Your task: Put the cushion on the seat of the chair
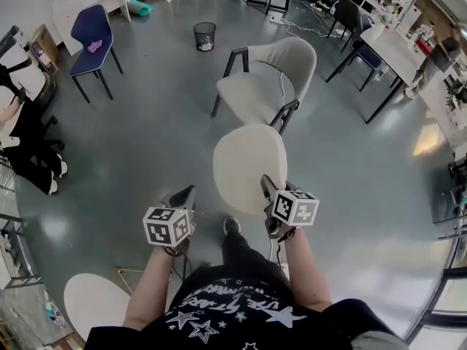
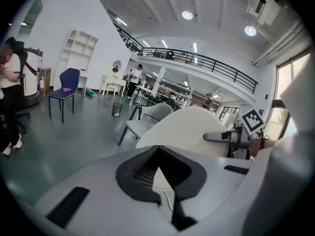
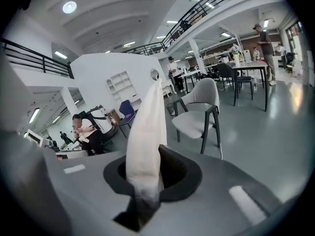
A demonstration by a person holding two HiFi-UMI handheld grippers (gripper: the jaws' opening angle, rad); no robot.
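An oval cream cushion (image 1: 244,162) hangs above the grey floor, just in front of a person's legs. My right gripper (image 1: 267,185) is shut on its right edge; in the right gripper view the cushion (image 3: 147,127) rises edge-on out of the jaws (image 3: 146,154). My left gripper (image 1: 187,193) is to the cushion's left, apart from it, tips together with nothing held. In the left gripper view the cushion (image 2: 192,127) sits beyond the closed tips (image 2: 157,149). The light-seated chair (image 1: 255,93) with dark legs stands ahead; its seat is bare (image 3: 194,122) (image 2: 142,124).
A blue chair (image 1: 91,39) stands at far left, with a mesh waste bin (image 1: 205,35) beyond the target chair. A long table (image 1: 398,49) with dark chairs is at right. A seated person (image 1: 25,144) is at left. Another pale round cushion (image 1: 95,301) lies at lower left.
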